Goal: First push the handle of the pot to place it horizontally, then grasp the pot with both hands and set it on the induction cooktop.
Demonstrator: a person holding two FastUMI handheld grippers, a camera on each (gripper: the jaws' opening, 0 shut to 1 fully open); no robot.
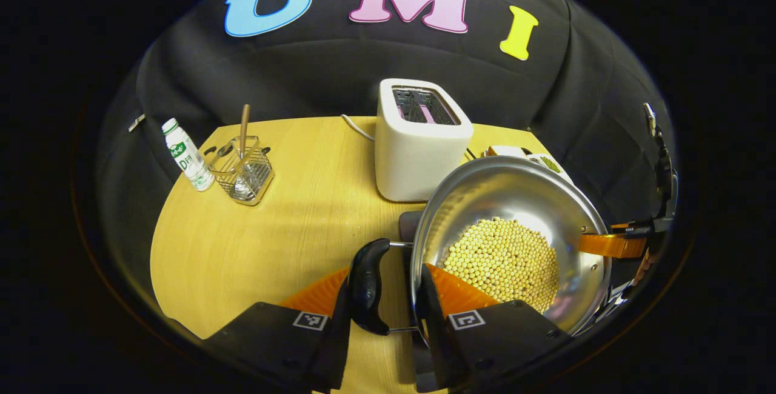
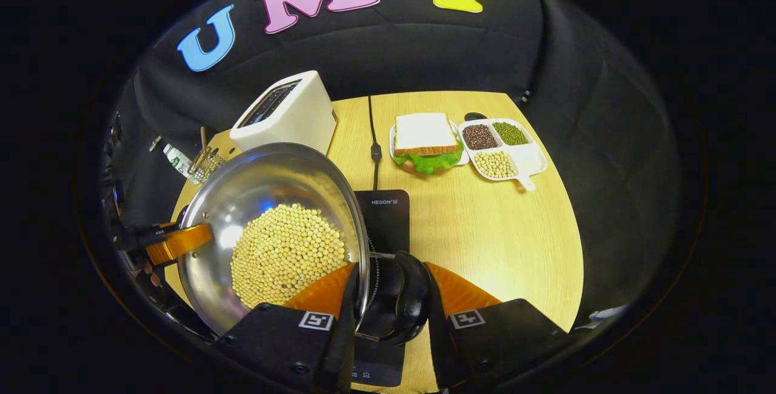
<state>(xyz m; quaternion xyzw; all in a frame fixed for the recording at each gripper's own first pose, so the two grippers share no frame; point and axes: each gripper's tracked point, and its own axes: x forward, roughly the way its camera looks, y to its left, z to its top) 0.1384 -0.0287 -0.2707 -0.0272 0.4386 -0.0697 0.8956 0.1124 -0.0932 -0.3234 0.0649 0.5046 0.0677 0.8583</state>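
The shiny round stainless-steel pot is filled low with pale yellow soybeans heaped in its bowl, and has a black curved loop handle on each side. It is held above the black flat induction cooktop on the light wooden table. The left gripper grips one handle and rim between narrowed jaws; the right gripper clamps the opposite handle likewise. A white toaster stands behind the pot.

Upper centre: white toaster. Upper left: bottle beside wire caddy. Sandwich and divided dish sit upper right on the counter.
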